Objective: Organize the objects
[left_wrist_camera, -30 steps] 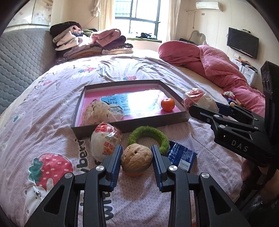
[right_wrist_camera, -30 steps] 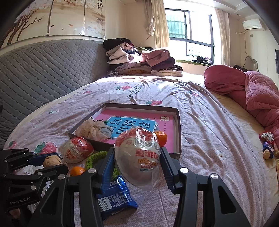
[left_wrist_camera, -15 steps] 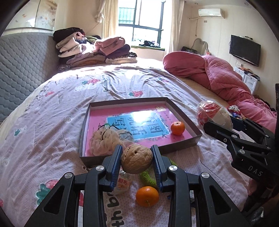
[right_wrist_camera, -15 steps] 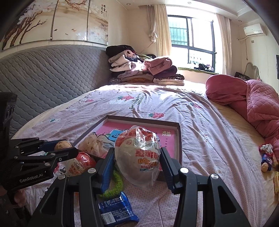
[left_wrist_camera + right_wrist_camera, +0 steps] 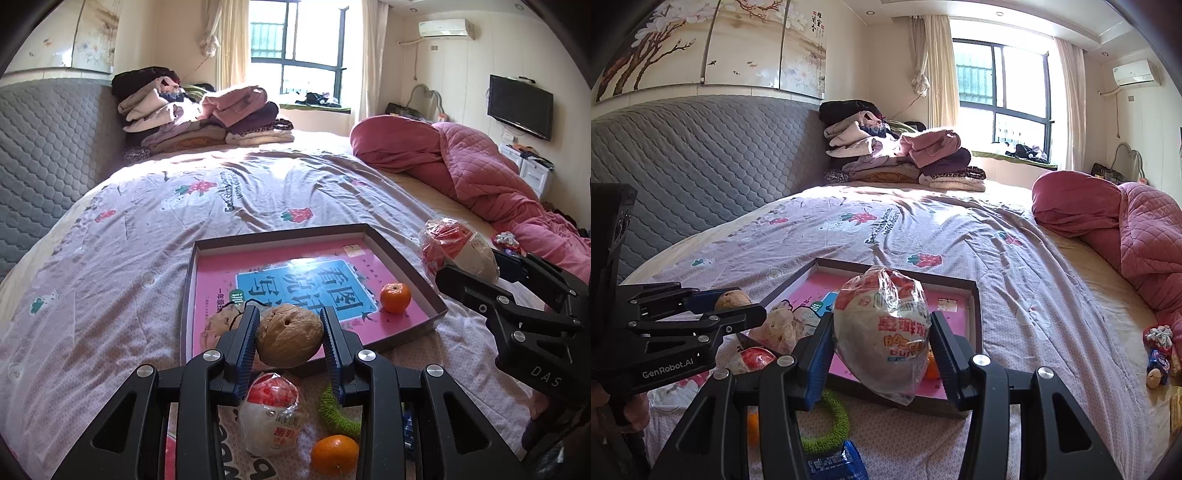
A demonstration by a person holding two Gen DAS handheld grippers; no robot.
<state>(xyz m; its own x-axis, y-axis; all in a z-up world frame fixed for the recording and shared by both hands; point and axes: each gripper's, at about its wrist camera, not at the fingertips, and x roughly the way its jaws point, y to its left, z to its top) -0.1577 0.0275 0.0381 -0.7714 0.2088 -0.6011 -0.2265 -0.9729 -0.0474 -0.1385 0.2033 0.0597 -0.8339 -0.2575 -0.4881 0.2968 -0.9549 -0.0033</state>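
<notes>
My left gripper (image 5: 290, 341) is shut on a brown walnut (image 5: 289, 335), held in the air over the near edge of the shallow box (image 5: 280, 236) with a pink book inside. My right gripper (image 5: 882, 339) is shut on a wrapped bun in a clear bag (image 5: 882, 332), raised before the same box (image 5: 975, 295). In the left wrist view that bun (image 5: 458, 251) and the right gripper (image 5: 476, 275) show at the right. The left gripper (image 5: 713, 306) with the walnut (image 5: 732, 298) appears at the left of the right wrist view. An orange (image 5: 395, 297) and a bagged item (image 5: 781, 326) lie in the box.
On the bedspread before the box lie a second wrapped bun (image 5: 271, 419), an orange (image 5: 334, 455), a green ring (image 5: 827, 424) and a blue packet (image 5: 836, 463). Folded clothes (image 5: 199, 118) are piled at the bed's far end. A pink quilt (image 5: 461, 166) and small items (image 5: 1160, 354) are at the right.
Both grippers have risen and moved forward toward the box with their loads. The left one went from above the loose items to the box's near edge.
</notes>
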